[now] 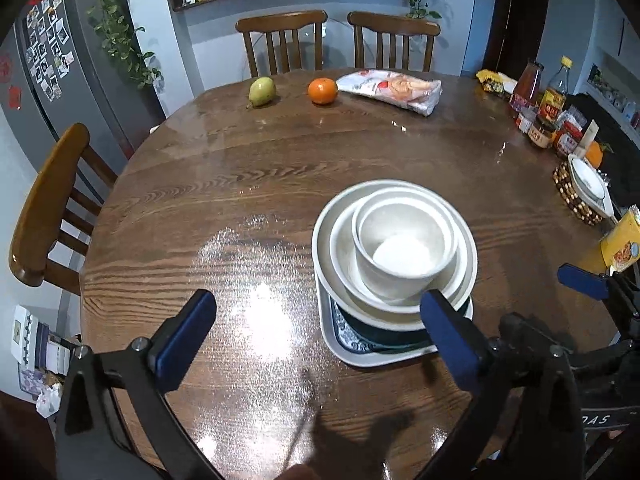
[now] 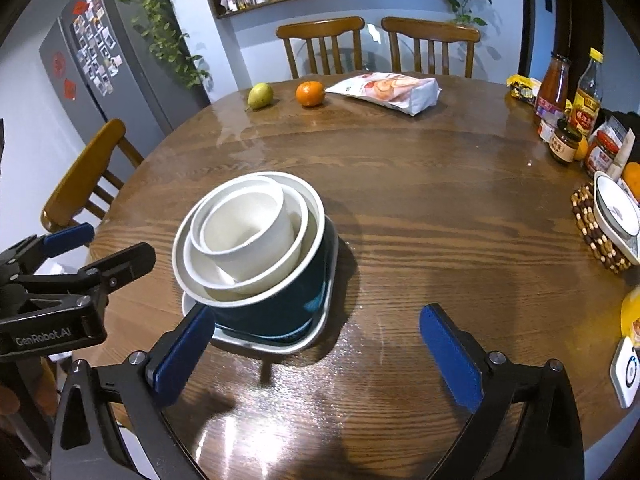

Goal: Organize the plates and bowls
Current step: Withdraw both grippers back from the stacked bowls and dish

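Observation:
A stack of dishes stands on the round wooden table (image 1: 240,184): a square white plate (image 1: 360,354) at the bottom, a dark blue bowl (image 2: 280,304) on it, then nested white bowls (image 1: 400,248). The stack shows in the right wrist view too, with the white bowls (image 2: 248,232) tilted inside the blue one. My left gripper (image 1: 316,336) is open and empty, just left of and in front of the stack. My right gripper (image 2: 316,344) is open and empty, just right of and in front of it. Another white plate (image 2: 616,212) lies on a beaded trivet (image 2: 592,236) at the right edge.
A pear (image 1: 262,91), an orange (image 1: 322,90) and a snack bag (image 1: 394,89) lie at the far side. Bottles and jars (image 1: 548,108) crowd the right edge. Wooden chairs (image 1: 52,208) ring the table. A yellow packet (image 1: 622,240) sits near the right.

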`<state>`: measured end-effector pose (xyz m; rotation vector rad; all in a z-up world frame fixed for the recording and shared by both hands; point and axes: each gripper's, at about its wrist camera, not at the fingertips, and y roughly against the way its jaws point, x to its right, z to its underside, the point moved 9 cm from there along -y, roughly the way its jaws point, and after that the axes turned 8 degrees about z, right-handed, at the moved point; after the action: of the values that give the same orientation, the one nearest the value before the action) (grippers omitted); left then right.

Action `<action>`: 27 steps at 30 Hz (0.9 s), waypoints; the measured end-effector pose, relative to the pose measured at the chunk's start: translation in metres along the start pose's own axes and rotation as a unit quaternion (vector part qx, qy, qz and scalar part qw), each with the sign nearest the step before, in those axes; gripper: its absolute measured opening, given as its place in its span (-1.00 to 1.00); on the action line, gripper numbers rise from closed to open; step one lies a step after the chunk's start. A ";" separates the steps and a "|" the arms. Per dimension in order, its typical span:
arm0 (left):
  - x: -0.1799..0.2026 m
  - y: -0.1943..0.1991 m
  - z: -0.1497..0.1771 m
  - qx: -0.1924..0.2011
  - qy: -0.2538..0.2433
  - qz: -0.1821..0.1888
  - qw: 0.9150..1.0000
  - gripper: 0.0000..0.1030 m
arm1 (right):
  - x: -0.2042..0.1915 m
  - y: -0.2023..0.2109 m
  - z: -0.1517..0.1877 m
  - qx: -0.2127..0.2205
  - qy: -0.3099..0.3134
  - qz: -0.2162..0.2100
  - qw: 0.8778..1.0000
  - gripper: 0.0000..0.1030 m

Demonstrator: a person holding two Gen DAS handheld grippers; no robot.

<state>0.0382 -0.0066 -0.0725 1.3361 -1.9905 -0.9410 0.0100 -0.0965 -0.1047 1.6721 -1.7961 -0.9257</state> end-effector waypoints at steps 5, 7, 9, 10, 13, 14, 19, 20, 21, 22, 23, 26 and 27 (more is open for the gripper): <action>0.006 -0.006 0.007 -0.017 -0.003 0.005 1.000 0.97 | 0.006 -0.003 0.005 -0.006 -0.003 0.011 1.000 0.99; 0.008 -0.006 0.009 -0.017 -0.007 0.002 1.000 0.97 | 0.008 -0.003 0.006 -0.006 -0.003 0.013 1.000 0.99; 0.010 -0.006 0.011 -0.018 -0.008 0.002 1.000 0.97 | 0.009 -0.002 0.007 -0.005 -0.003 0.017 1.000 0.99; 0.010 -0.006 0.011 -0.018 -0.008 0.001 1.000 0.97 | 0.010 -0.002 0.008 -0.005 -0.003 0.019 1.000 0.99; 0.011 -0.006 0.012 -0.018 -0.009 -0.002 1.000 0.97 | 0.010 0.000 0.008 -0.004 -0.002 0.021 1.000 0.99; 0.012 -0.006 0.013 -0.018 -0.010 -0.002 1.000 0.97 | 0.010 0.001 0.008 -0.003 0.001 0.023 1.000 0.99; 0.012 -0.005 0.015 -0.018 -0.013 -0.006 1.000 0.98 | 0.009 0.005 0.008 0.000 0.006 0.030 1.000 0.99; 0.012 -0.005 0.015 -0.018 -0.014 -0.007 1.000 0.97 | 0.009 0.005 0.008 0.000 0.006 0.030 1.000 0.99; 0.012 -0.005 0.016 -0.018 -0.016 -0.010 1.000 0.97 | 0.009 0.005 0.008 -0.001 0.006 0.030 1.000 0.99; 0.013 -0.005 0.016 -0.018 -0.017 -0.011 1.000 0.97 | 0.009 0.005 0.008 -0.001 0.006 0.031 1.000 0.99; 0.013 -0.005 0.017 -0.019 -0.017 -0.011 1.000 0.97 | 0.009 0.005 0.008 -0.002 0.006 0.031 0.999 0.99; 0.012 -0.006 0.018 -0.021 -0.017 -0.011 1.000 0.97 | 0.011 0.005 0.009 -0.007 0.004 0.034 0.999 0.99; 0.012 -0.005 0.019 -0.021 -0.017 -0.012 1.000 0.97 | 0.011 0.005 0.009 -0.007 0.004 0.035 0.999 0.99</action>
<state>0.0226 -0.0149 -0.0870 1.3318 -1.9742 -1.0173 -0.0012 -0.1063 -0.1078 1.5911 -1.8260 -0.8986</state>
